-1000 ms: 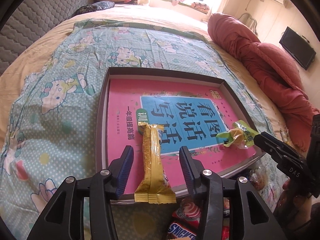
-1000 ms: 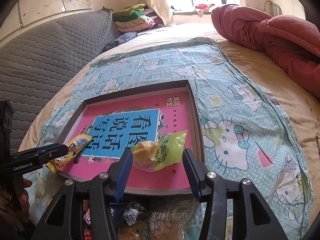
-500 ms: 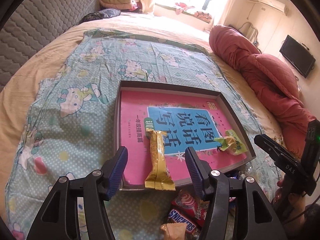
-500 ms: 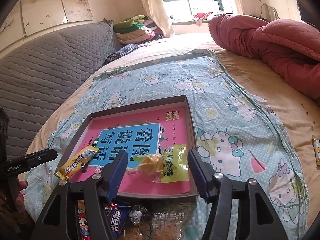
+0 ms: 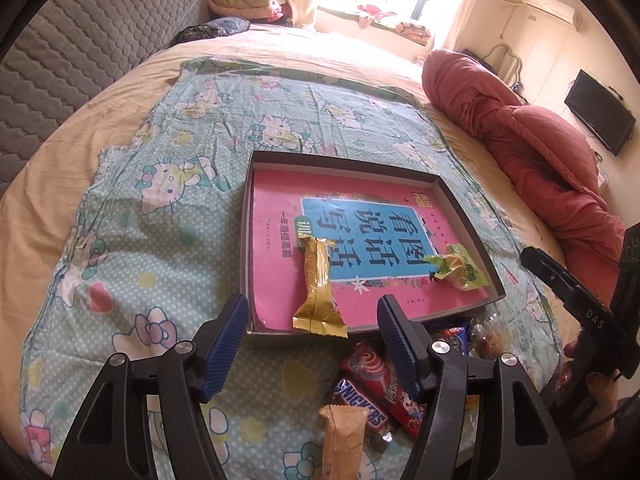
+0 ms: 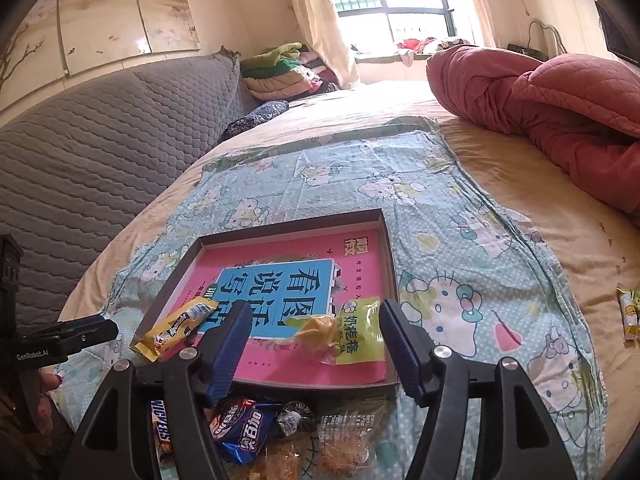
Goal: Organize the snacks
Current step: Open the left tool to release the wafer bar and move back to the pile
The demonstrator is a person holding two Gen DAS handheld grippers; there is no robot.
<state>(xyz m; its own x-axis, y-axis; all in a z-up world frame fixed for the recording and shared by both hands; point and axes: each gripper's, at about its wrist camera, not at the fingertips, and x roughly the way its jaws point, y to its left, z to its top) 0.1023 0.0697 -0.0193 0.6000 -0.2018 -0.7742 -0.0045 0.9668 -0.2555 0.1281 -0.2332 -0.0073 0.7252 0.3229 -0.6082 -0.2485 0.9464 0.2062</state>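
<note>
A shallow dark tray (image 5: 460, 208) with a pink book inside lies on the cartoon-cat cloth. A gold snack bar (image 5: 318, 288) rests in it, its near end over the front rim. A green-yellow snack packet (image 5: 456, 266) lies at the tray's right side. My left gripper (image 5: 312, 320) hovers before the gold bar, jaws opening, pads clear of it. In the right wrist view my right gripper (image 6: 316, 320) hovers before the green packet (image 6: 356, 332), jaws opening, nothing pressed between them. The gold bar (image 6: 180, 326) and the left gripper (image 6: 80, 332) show at the left there.
A pile of loose snacks lies before the tray: a Snickers bar (image 5: 360, 400), a red wrapper (image 5: 384, 376), an orange bar (image 5: 344, 440), a blue packet (image 6: 244, 428). One small snack (image 6: 628, 316) lies far right on the bed. A red quilt (image 6: 540, 112) is heaped at the right.
Both grippers have drawn back and up from the tray with their jaws spreading wider. The gold bar and green packet stay lying in the tray. The snack pile has come into view.
</note>
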